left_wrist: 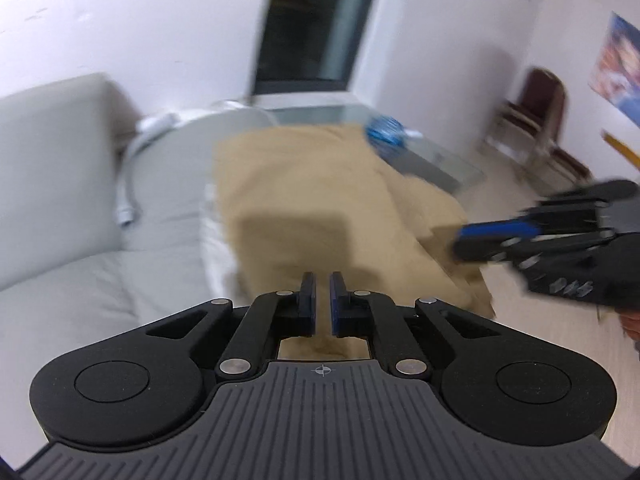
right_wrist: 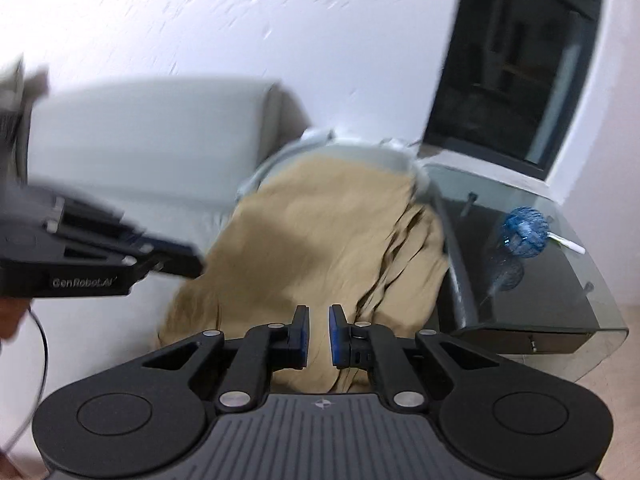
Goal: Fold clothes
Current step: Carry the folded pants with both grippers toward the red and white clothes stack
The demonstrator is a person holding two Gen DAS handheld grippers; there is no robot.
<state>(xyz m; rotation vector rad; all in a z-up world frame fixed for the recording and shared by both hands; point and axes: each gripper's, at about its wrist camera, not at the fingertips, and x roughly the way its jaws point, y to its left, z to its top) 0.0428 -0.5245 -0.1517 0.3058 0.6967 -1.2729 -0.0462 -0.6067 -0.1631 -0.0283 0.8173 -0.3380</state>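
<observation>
Hovering over the tan garment point(right_wrist: 312, 232) on the sofa point(left_wrist: 72, 248), both tongs, left point(left_wrist: 322, 294) and right point(right_wrist: 319, 334), stand narrow and empty; next they likely need to grip its near edge.

A home living room: grey sofa point(right_wrist: 152, 140), glass side table point(right_wrist: 560, 264), posters point(left_wrist: 616, 68) on white walls

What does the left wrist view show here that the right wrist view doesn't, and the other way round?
Only the left wrist view: a dark chair and posters on the wall. Only the right wrist view: the glass table's dark lower shelf and a cable. Both: the tan garment on the grey sofa, a blue ball, the dark window, and the other tool reaching in.
</observation>
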